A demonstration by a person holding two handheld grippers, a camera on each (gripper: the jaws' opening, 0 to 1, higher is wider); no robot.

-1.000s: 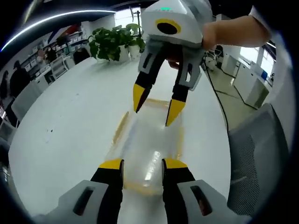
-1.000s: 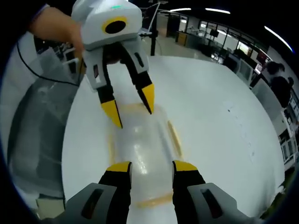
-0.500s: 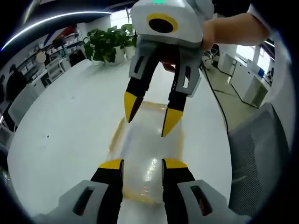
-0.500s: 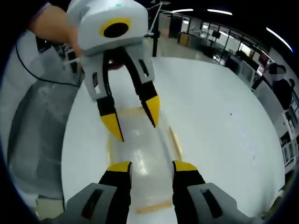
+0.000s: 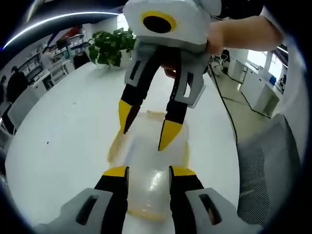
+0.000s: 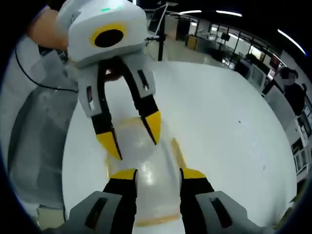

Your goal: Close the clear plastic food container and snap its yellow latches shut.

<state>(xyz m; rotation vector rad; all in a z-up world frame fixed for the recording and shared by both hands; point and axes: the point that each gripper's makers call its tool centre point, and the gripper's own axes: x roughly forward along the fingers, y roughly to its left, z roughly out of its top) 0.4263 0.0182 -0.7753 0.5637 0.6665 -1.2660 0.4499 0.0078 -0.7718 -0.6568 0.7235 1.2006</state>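
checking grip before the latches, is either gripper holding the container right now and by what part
Nothing is held. The left gripper and right gripper both have their jaws open, poised over opposite ends of the clear container on the white table.

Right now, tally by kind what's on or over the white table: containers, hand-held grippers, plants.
Clear plastic food container: 1
Hand-held grippers: 2, the left hand-held gripper and the right hand-held gripper, both with jaws open over the container
Potted plants: 1, at the far end of the white table
Total: 4
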